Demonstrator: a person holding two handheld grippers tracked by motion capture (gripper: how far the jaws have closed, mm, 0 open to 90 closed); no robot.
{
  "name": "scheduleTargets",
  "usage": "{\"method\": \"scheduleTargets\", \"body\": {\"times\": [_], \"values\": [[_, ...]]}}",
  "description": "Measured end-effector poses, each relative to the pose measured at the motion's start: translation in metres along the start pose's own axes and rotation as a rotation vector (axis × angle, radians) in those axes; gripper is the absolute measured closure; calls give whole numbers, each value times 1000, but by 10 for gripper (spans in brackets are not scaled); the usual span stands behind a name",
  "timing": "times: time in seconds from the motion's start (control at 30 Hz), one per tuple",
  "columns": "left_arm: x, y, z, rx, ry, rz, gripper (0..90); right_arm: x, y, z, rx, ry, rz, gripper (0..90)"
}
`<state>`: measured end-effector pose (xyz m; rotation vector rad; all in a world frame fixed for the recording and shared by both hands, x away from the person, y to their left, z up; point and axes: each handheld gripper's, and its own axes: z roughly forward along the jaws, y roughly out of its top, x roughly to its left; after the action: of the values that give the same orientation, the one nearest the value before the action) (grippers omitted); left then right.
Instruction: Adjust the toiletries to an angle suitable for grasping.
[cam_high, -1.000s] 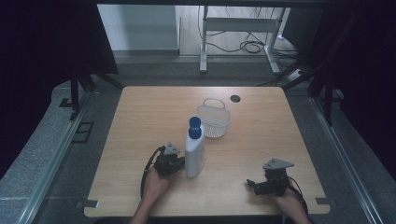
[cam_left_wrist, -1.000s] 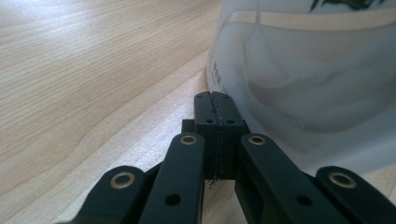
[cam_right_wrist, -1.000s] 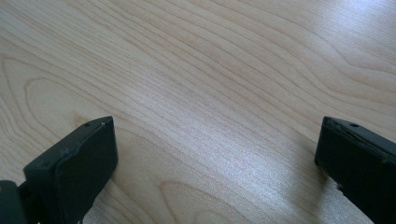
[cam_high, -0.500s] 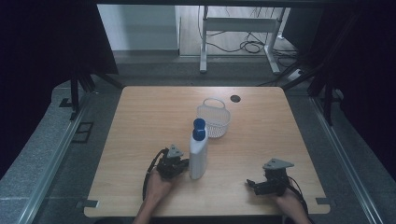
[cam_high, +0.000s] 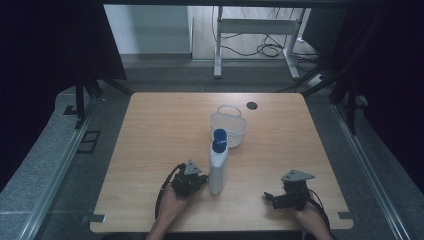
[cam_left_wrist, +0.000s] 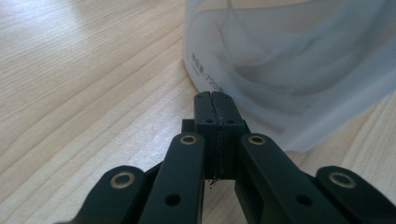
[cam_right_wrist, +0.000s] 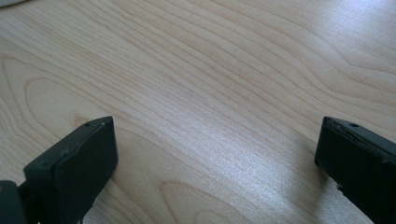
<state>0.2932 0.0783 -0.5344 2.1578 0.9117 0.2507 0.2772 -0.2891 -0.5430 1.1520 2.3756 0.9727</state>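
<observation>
Nearest me, the right gripper (cam_high: 285, 196) rests at about five o'clock on the table (cam_high: 160, 130), jaws wide apart over bare wood. The left gripper (cam_high: 191, 181), jaws pressed together on nothing, sits just beside the bottle (cam_high: 218, 170). I'd open before reaching, then grip low. The bottle stands upright near centre: white, translucent, blue-capped. Beyond, at twelve o'clock, a white basket (cam_high: 239, 131).

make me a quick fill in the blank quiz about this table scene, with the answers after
1. The white bottle has a ___ cap.
2. The left claw is ___, its tips beside the bottle.
3. The right claw is ___, with only wood between its jaws.
4. Behind the bottle sits a white ___.

Answers: blue; shut; open; basket
</observation>
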Motion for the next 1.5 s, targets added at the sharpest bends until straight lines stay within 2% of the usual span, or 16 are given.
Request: {"method": "scheduleTargets", "body": {"times": [0.4,0.97,1.5], "values": [[-13,0,-3,-3,-24,12,892,0,0,0,0,0,0,0],[-35,4,-2,2,-79,62,892,0,0,0,0,0,0,0],[-48,14,4,-9,-113,101,892,0,0,0,0,0,-1,0]]}}
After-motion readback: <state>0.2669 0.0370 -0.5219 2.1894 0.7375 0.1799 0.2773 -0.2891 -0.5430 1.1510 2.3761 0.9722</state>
